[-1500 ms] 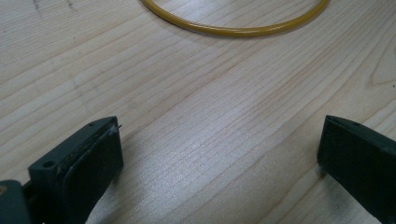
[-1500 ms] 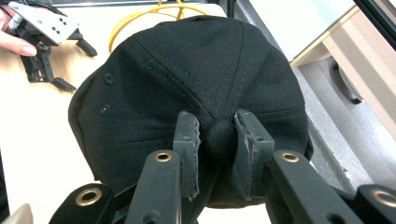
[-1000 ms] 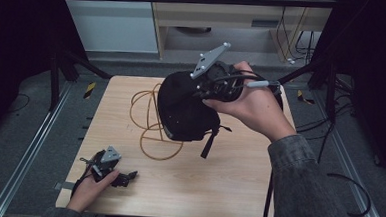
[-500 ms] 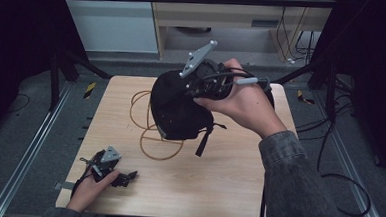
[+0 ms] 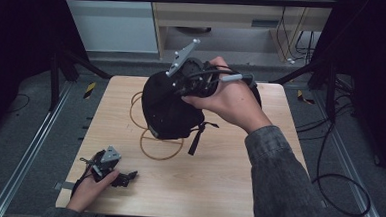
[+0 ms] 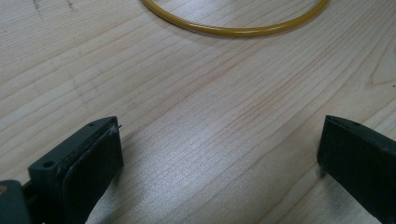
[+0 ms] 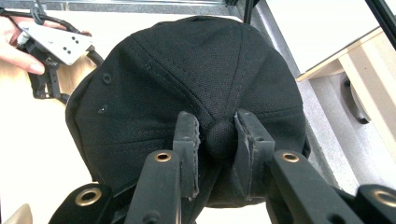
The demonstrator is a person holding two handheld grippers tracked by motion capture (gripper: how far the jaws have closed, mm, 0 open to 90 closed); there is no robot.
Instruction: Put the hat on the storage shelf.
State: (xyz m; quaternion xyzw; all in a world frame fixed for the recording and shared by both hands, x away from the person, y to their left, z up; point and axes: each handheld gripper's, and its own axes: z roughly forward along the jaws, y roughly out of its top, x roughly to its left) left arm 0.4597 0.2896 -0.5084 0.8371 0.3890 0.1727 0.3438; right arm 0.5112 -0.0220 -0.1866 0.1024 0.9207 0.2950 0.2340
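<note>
A: High view: your right gripper (image 5: pixel 182 88) is raised over the far middle of the tabletop (image 5: pixel 217 190), with a black cap (image 5: pixel 168 109) hanging from it. I can't make out the grip from up there.

B: The right gripper view settles it. Your jaws are nearly together, pinching the cap's top button (image 7: pixel 220 135) between the pads (image 7: pixel 187 140). Crown faces the camera, panels and eyelets plain.

A: And your left gripper (image 5: pixel 127 176)?

B: Resting at the near left corner of the tabletop, your left hand (image 5: pixel 87 189) around it. In the left gripper view the jaws stand wide apart, holding nothing, bare wood between them.

A: That view also catches an arc of the yellow cord loop (image 6: pixel 233 30) lying flat ahead of the jaws. From above, the cord (image 5: pixel 151 149) shows as loops near the tabletop's middle, running under the cap.

B: A black strap (image 5: pixel 199 136) dangles from the cap toward the wood. Whether it touches, I can't tell.

A: Your right gripper view takes in the left hand with its grey plate (image 7: pixel 53 42), far off past the cap's edge.
</note>
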